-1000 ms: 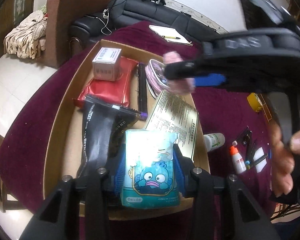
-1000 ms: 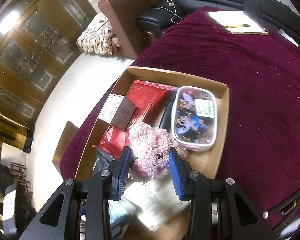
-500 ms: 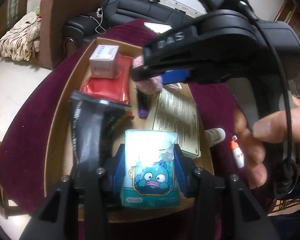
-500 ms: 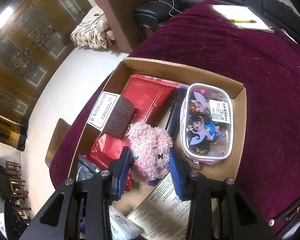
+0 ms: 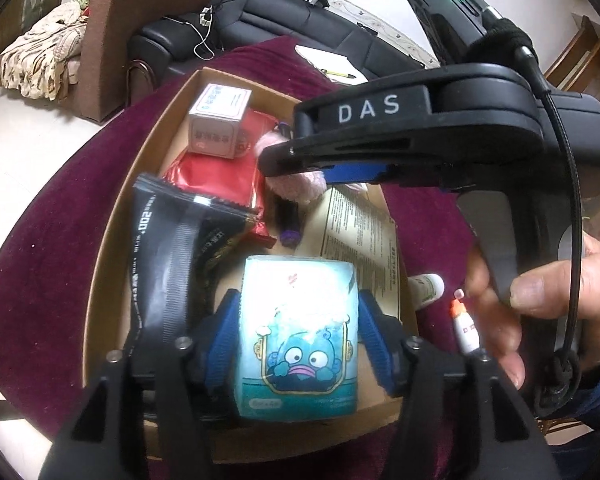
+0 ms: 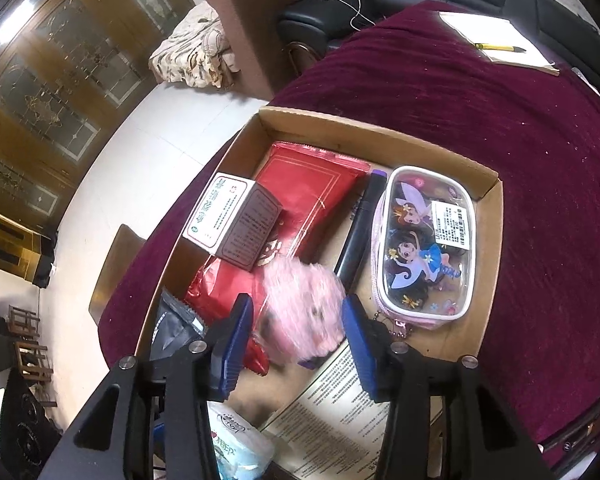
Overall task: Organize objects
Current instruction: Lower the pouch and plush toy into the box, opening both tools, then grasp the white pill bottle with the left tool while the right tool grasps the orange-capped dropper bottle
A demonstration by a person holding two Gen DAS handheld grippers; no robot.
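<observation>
**Both grippers loosening over the cardboard tray**

The fluffy pink plush toy point(image 6: 300, 312), blurred, sits between the right gripper point(image 6: 298, 344)'s opening blue fingers point(image 6: 236, 344), apparently released, above the red foil pouch point(image 6: 308, 196). The pale blue cartoon-printed tissue pack point(image 5: 300, 340) lies between the left gripper point(image 5: 296, 340)'s opening fingers, gaps showing. Both are in the shallow brown cardboard tray point(image 6: 488, 264) on the maroon-clothed counter point(image 6: 540, 128).

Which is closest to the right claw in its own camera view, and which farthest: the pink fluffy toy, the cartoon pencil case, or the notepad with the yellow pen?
1. The pink fluffy toy, between the fingers of the opening right claw.
2. The cartoon pencil case, just beyond, on the right side of the cardboard box.
3. The notepad, far off at the table's far edge.
</observation>
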